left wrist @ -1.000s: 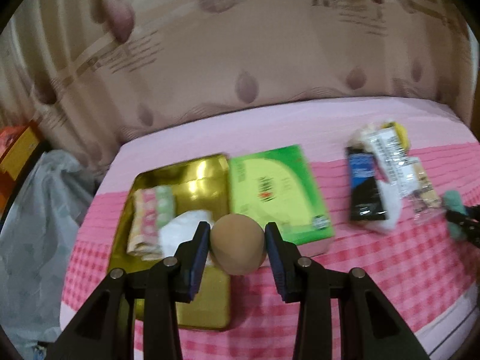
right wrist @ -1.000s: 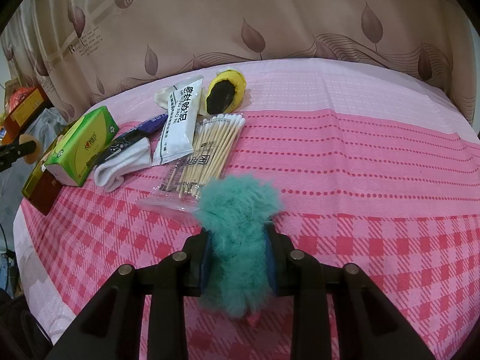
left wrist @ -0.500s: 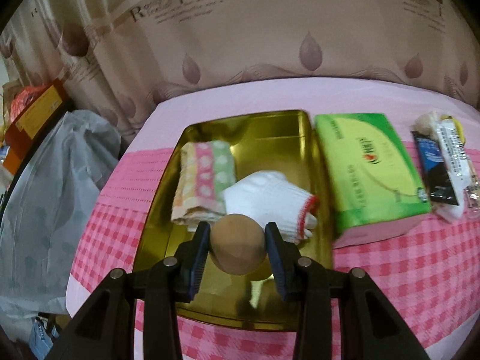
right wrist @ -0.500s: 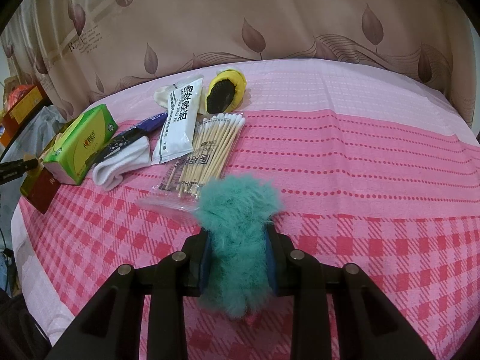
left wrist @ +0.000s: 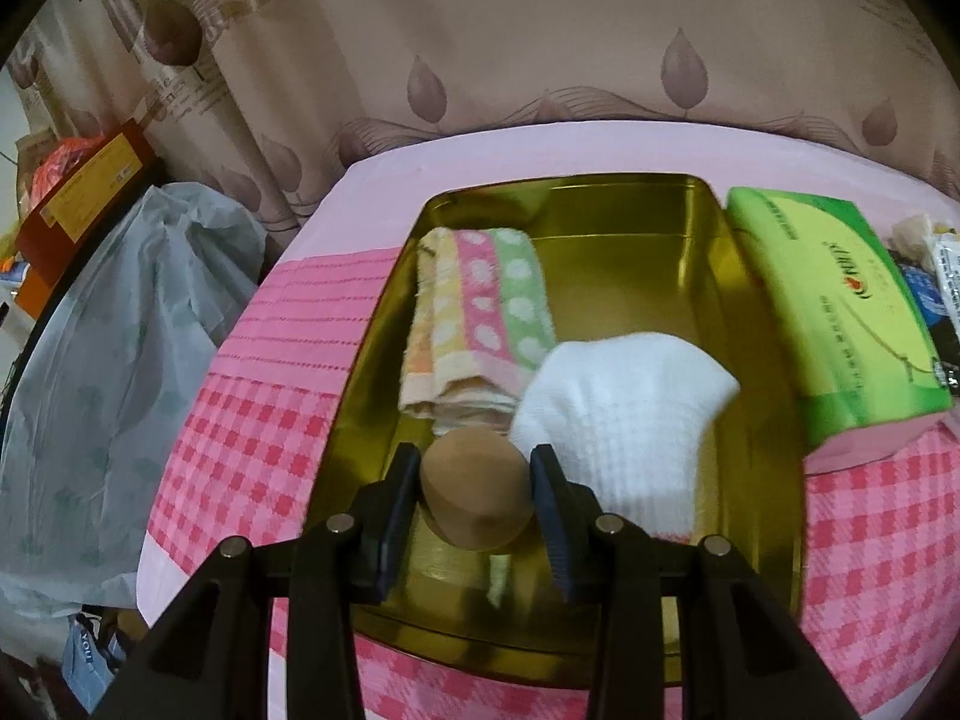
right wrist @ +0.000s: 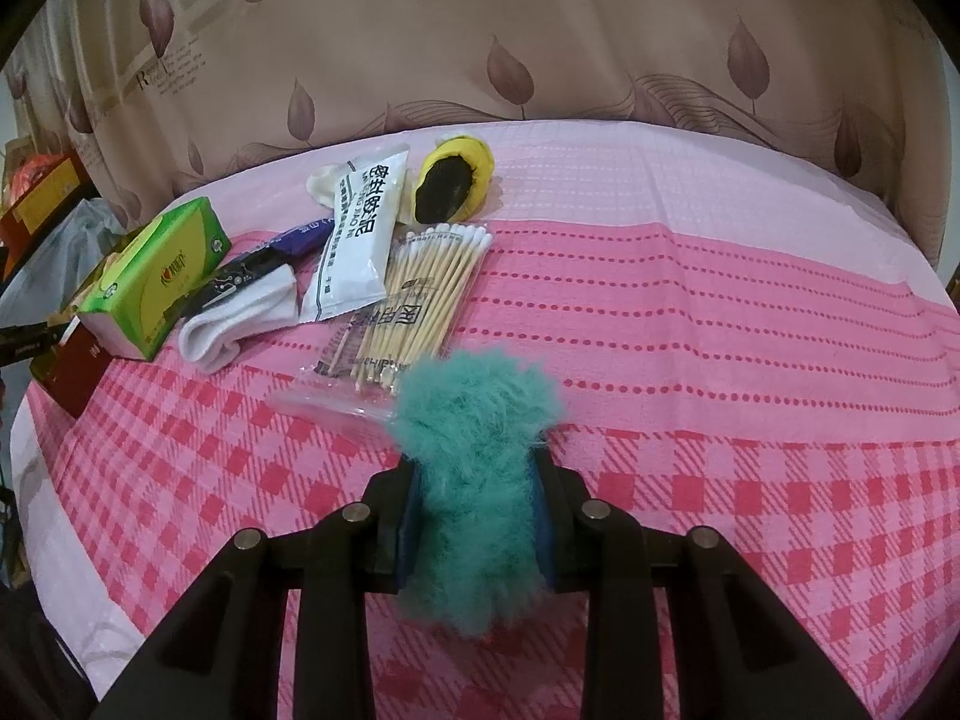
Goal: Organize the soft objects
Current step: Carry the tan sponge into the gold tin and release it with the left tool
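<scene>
A tan makeup sponge [left wrist: 475, 491] sits clamped between the left gripper [left wrist: 474, 498] pads; teal fluffy toy [right wrist: 477, 480] is squeezed inside the right gripper [right wrist: 477, 516].

A beige curtain [left wrist: 540, 48] printed with brown leaves and lettering hangs behind the desk's far edge. The desk wears a pink checked cloth [right wrist: 750, 360]. Past its left edge sit a grey plastic bag [left wrist: 120, 348] and stacked orange boxes [left wrist: 78, 192]

A gold tray [left wrist: 750, 312] holds a pink, green and yellow dotted towel [left wrist: 474, 312], a white glove [left wrist: 624, 402] and a tan sponge [left wrist: 474, 498] (blue pads [left wrist: 399, 516] flank it). Teal fluff [right wrist: 474, 480] sits over the pink checked cloth [right wrist: 750, 480].
</scene>
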`<state>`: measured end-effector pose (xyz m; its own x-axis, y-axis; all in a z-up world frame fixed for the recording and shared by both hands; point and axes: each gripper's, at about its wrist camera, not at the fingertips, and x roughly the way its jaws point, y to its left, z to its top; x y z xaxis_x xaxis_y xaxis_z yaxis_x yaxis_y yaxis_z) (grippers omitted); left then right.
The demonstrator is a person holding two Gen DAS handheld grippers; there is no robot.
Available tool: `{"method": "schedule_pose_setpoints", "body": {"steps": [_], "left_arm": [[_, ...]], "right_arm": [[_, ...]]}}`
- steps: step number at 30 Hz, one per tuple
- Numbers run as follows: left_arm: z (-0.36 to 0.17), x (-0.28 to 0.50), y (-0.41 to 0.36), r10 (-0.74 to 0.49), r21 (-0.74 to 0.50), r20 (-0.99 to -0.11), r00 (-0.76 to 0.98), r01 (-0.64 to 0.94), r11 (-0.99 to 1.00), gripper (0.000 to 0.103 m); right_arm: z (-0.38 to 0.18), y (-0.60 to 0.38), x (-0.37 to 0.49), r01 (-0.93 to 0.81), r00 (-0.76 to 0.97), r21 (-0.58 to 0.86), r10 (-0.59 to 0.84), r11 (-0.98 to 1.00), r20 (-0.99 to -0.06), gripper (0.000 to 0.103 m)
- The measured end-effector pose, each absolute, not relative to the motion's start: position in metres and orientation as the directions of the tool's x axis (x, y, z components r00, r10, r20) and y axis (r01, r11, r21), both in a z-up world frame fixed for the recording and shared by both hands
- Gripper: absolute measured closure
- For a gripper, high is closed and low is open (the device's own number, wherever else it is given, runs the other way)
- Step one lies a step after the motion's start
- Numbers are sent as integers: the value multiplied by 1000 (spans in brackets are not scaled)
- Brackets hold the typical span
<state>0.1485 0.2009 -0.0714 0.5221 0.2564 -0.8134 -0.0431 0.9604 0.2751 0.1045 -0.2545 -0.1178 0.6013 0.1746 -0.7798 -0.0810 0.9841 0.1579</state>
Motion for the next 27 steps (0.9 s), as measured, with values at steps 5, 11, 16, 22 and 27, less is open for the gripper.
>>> {"method": "schedule_pose_setpoints", "body": {"steps": [5, 11, 16, 22, 27], "left_arm": [[-76, 149, 217, 267, 271, -819, 508, -68, 960, 65], [-82, 149, 226, 261, 257, -829, 494, -78, 963, 63], [-83, 151, 227, 236, 236, -836, 495, -63, 970, 62], [-84, 150, 231, 217, 218, -838, 501, -57, 974, 60], [-76, 144, 236, 201, 199, -824, 529, -62, 978, 51]], "right_arm": [[-117, -253, 104, -82, 601, 145, 165, 986, -782, 75], [-117, -248, 104, -84, 601, 125, 151, 989, -785, 74], [-116, -246, 103, -87, 600, 111, 141, 990, -787, 73], [-117, -245, 103, -92, 599, 90, 127, 992, -790, 71], [-118, -245, 103, -95, 598, 83, 123, 992, -792, 70]]}}
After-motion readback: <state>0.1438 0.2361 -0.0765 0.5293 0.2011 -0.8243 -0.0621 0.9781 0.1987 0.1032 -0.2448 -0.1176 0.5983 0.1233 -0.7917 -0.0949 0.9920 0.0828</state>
